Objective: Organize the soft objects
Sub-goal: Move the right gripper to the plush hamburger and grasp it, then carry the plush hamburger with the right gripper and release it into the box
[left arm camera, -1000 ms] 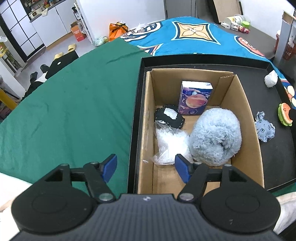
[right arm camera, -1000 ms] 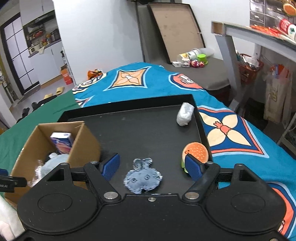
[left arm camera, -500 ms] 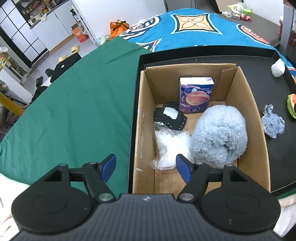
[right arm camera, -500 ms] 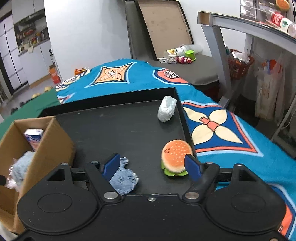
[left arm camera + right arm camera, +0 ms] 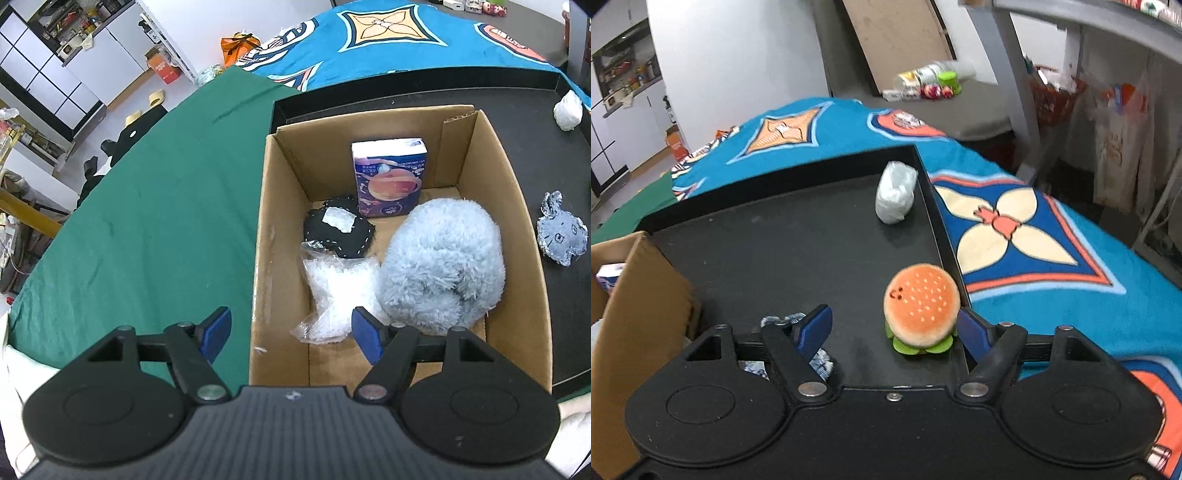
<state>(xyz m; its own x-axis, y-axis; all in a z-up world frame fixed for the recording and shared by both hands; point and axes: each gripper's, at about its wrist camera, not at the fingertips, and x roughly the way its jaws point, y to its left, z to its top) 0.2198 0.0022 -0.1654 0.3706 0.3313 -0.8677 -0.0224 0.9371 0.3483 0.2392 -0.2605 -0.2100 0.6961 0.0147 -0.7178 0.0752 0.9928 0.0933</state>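
Observation:
A cardboard box [image 5: 280, 236] stands on a black tray [image 5: 554, 173]. It holds a fluffy blue plush [image 5: 443, 262], a black pouch [image 5: 338, 230], a clear plastic bag [image 5: 336, 291] and a tissue pack [image 5: 388, 177]. My left gripper [image 5: 291, 334] is open and empty above the box's near left corner. On the tray [image 5: 798, 258] a burger plush [image 5: 921, 306] sits between my right gripper's open jaws [image 5: 895, 330]. A blue denim plush [image 5: 561, 236] lies right of the box, partly hidden behind the right gripper [image 5: 798, 325]. A white wad [image 5: 895, 192] lies at the tray's far right.
A green cloth [image 5: 147, 221] covers the table left of the tray and a blue patterned cloth [image 5: 1015, 236] lies behind and right. The box wall [image 5: 639, 302] stands at my right gripper's left. A grey table leg [image 5: 1012, 85] rises at the far right.
My right gripper has moved right and forward, from over the denim plush to around the burger plush. My left gripper has shifted slightly nearer the box.

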